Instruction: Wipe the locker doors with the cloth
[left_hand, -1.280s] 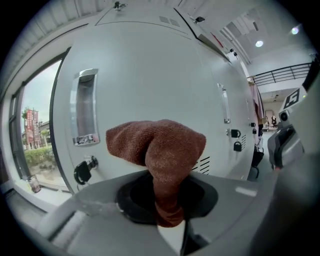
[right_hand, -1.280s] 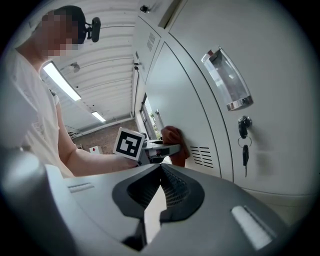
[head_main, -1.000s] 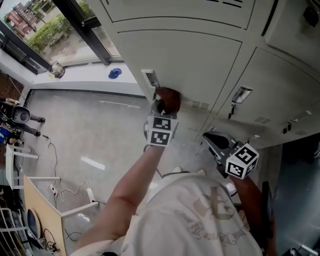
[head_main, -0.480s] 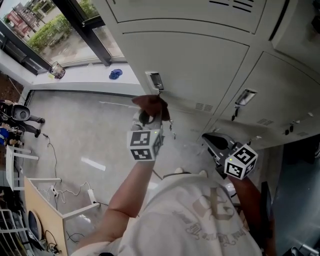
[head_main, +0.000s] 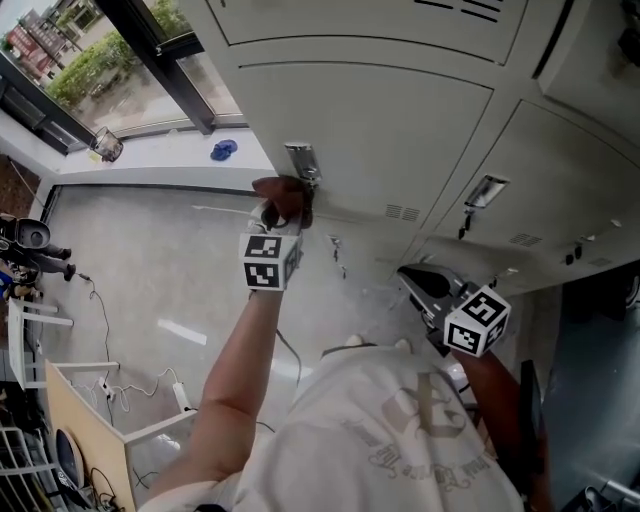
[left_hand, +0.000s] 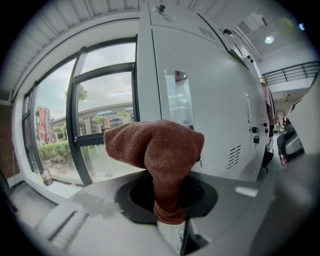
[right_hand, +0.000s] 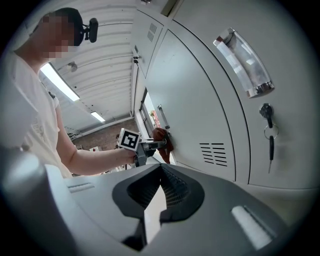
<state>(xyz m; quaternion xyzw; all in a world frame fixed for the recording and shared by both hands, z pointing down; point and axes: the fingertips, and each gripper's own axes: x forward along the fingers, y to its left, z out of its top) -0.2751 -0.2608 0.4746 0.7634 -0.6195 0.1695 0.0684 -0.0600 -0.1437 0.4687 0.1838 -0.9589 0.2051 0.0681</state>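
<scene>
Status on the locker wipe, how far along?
Done: nothing shows as wiped; the doors look alike. In hand: left tool shut on the brown cloth, held against one locker door beside its handle. Right tool idle, empty. Left: likely that door's face and the neighbouring doors.

Head cam: high up, looking steeply down over the person's shoulder (head_main: 400, 420) onto locker doors (head_main: 370, 130) and floor (head_main: 150, 280). Cam on left tool (head_main: 283, 208): tight on the doors, window (left_hand: 105, 125) behind. Cam on right tool (head_main: 412, 278): further back, looking along the locker doors with left tool in frame. All three share those doors.
</scene>
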